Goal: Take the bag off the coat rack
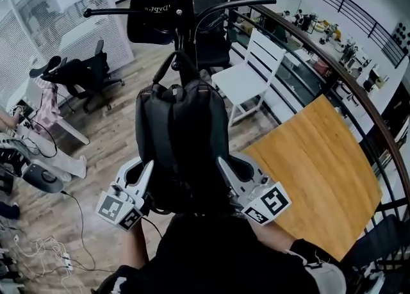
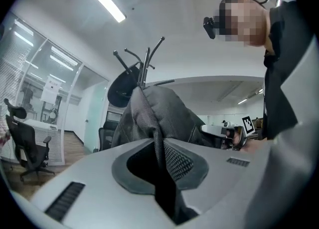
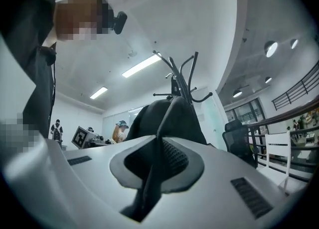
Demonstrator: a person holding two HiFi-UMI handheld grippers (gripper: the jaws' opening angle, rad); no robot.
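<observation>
A black backpack [image 1: 182, 139] hangs by its top loop from the dark coat rack [image 1: 182, 4], straight in front of me. My left gripper [image 1: 148, 170] is at the bag's lower left side and my right gripper [image 1: 223, 163] at its lower right side. In the left gripper view the jaws [image 2: 159, 148] are shut on a fold of the bag's fabric [image 2: 159, 108], with the rack's hooks [image 2: 144, 68] above. In the right gripper view the right gripper [image 3: 159, 148] pinches a fold of the bag [image 3: 172, 118] in the same way, below the rack [image 3: 179, 78].
Another black item [image 1: 150, 11] hangs on the rack's upper left hook. A white slatted chair [image 1: 253, 72] stands behind the rack, a wooden table [image 1: 320, 164] to the right, and a railing [image 1: 359, 94] beyond it. A black office chair [image 1: 90, 72] and floor cables [image 1: 45, 248] lie left.
</observation>
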